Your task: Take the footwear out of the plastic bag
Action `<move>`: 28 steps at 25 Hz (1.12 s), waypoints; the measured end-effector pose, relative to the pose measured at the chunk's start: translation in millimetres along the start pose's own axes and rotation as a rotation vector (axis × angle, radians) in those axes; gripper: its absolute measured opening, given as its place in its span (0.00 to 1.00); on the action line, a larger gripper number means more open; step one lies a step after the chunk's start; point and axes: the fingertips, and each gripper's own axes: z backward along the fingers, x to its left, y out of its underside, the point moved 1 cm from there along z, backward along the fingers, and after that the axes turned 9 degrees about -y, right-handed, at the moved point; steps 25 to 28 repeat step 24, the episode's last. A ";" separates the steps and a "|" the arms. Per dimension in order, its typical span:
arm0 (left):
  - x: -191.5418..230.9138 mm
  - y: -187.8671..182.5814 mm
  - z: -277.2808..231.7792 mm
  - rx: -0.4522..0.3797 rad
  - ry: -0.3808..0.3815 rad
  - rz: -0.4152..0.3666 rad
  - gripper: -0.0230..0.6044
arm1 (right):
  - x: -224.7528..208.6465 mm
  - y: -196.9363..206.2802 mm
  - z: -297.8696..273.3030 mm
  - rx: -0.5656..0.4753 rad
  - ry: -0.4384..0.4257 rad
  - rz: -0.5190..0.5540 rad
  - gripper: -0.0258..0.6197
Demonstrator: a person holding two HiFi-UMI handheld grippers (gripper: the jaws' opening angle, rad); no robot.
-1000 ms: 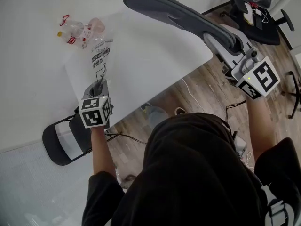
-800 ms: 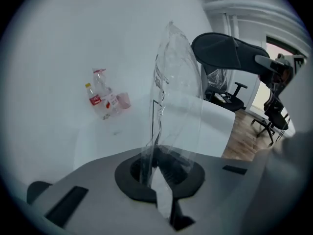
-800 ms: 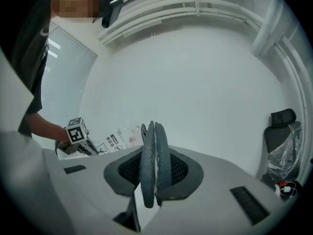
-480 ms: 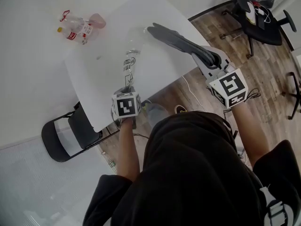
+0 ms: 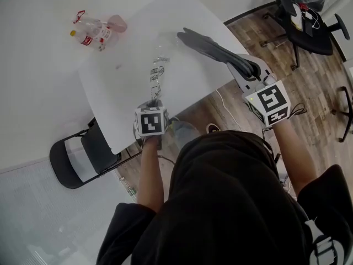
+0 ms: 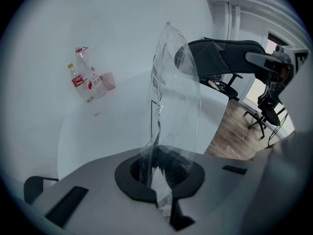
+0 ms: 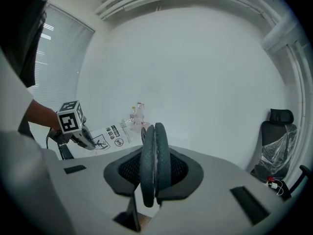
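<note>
Beside a black folding chair (image 5: 77,162) at the white worktop's (image 5: 121,109) near edge, the left claw (image 5: 156,100) is clamped shut on one end of the clear plastic bag (image 5: 158,70). To its right, the right claw (image 5: 251,77) grips the dark grey footwear (image 5: 218,49), a flat pair pressed together and lying outside the bag. Plastic bottles (image 5: 91,32) and a pink cup (image 5: 117,24) lie past the worktop's far left edge, well clear of both claws.
</note>
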 end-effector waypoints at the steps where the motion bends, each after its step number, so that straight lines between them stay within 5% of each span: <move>1: 0.2 0.0 -0.1 -0.001 0.002 -0.001 0.07 | 0.4 0.2 -0.4 0.004 -0.001 0.002 0.16; 28: -9.7 16.4 18.5 -0.014 0.024 0.005 0.07 | 19.4 -8.9 6.7 -0.005 -0.044 0.042 0.16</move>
